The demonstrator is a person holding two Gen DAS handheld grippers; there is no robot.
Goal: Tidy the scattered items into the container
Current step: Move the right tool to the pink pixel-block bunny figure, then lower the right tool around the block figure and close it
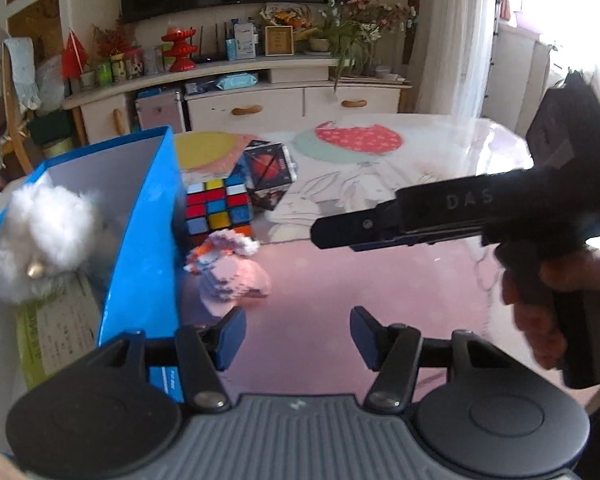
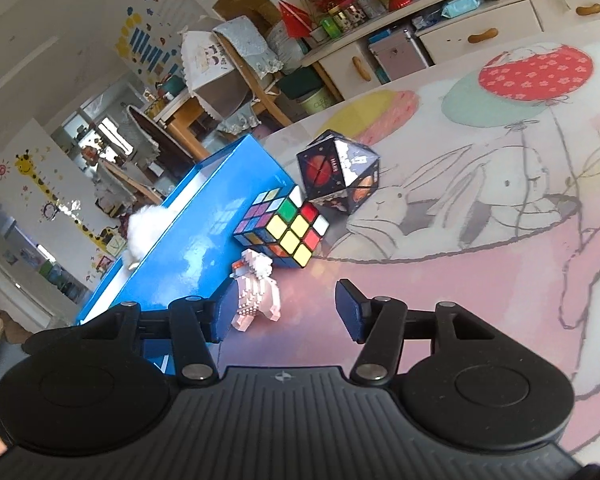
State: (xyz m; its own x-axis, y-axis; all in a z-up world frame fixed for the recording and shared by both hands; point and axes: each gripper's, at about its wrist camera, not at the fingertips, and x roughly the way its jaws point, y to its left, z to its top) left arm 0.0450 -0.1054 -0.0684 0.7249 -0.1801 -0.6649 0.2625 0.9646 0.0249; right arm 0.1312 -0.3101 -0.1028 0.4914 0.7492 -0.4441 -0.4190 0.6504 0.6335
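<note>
A blue box (image 1: pixel 148 240) (image 2: pixel 204 248) stands at the left of the table and holds a white fluffy toy (image 1: pixel 40 232) (image 2: pixel 144 224). Against its wall sits a Rubik's cube (image 1: pixel 218 210) (image 2: pixel 288 232), with a planet-printed folding cube (image 1: pixel 270 176) (image 2: pixel 336 172) behind it. A small white-and-pink brick figure (image 1: pixel 232 276) (image 2: pixel 256 296) lies in front of the Rubik's cube. My left gripper (image 1: pixel 296 334) is open and empty, just short of the figure. My right gripper (image 2: pixel 286 308) (image 1: pixel 316 234) is open too, and the figure shows just beyond its left finger, untouched.
The table (image 1: pixel 340 280) (image 2: pixel 460 300) has a glossy pink cover with rabbit and balloon drawings. A hand (image 1: pixel 540 312) holds the right gripper's handle at the right. A card with a green edge (image 1: pixel 56 332) lies in the box. A cream cabinet (image 1: pixel 260 108) stands beyond the table.
</note>
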